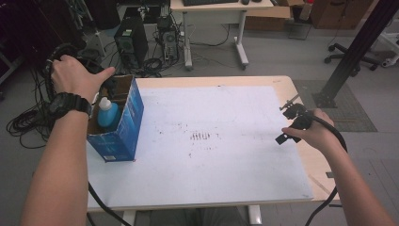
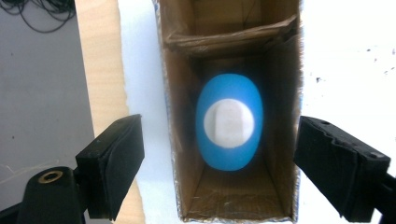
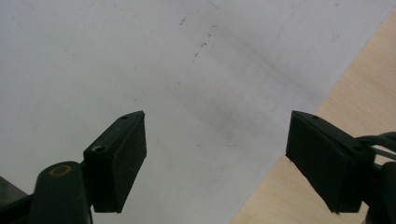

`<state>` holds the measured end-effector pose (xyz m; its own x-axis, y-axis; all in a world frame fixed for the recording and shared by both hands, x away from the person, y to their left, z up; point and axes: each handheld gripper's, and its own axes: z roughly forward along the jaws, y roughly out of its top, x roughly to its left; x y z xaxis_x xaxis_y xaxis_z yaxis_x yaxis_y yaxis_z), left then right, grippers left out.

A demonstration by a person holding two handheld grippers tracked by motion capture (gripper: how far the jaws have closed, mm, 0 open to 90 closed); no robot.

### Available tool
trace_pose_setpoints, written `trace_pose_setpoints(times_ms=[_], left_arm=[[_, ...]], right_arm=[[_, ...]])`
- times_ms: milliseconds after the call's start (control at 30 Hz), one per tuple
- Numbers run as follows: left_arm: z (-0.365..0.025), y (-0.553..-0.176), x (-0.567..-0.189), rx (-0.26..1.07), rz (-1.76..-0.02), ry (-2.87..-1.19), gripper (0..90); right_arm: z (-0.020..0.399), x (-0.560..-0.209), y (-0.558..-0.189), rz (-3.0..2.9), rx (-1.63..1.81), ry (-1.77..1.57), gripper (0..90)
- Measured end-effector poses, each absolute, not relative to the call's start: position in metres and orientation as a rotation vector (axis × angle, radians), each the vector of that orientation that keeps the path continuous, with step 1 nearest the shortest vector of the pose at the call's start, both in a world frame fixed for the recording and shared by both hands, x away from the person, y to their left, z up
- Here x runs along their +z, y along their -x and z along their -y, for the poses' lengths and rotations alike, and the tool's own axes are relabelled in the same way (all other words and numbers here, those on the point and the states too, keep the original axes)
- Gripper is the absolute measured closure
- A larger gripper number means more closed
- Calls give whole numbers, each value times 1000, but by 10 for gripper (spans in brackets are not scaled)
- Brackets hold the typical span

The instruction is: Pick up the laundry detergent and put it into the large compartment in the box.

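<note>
Grey office floor surrounds your white-sheeted wooden table (image 1: 211, 155). At its left edge, the blue plastic bottle with a white cap (image 2: 229, 122) stands upright inside the blue cardboard box (image 1: 123, 123). Your left gripper (image 2: 219, 163) hovers above, jaws wide and empty; lift straight clear. Right gripper (image 3: 217, 158) gapes empty near the right edge.

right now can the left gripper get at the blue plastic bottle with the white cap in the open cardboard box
Probably yes: the left gripper hangs above the open-topped cardboard box with its jaws wide, and nothing covers the blue bottle. The box walls leave little room.
</note>
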<state>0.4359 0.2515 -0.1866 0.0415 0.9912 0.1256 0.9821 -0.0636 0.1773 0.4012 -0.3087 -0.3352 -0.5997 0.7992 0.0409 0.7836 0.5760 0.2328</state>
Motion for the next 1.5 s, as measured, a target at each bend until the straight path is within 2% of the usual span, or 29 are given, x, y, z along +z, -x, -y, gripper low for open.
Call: trace_pose_setpoints(times_ms=[433, 1500], left_arm=[[-233, -433, -172, 322, -2010, -2283, 162], [-171, -437, -185, 265, -1794, -2458, 163]], right_arm=[[306, -333, -402, -2726, 354, -1369, 202], [313, -329, -399, -2715, 359, -1382, 200]])
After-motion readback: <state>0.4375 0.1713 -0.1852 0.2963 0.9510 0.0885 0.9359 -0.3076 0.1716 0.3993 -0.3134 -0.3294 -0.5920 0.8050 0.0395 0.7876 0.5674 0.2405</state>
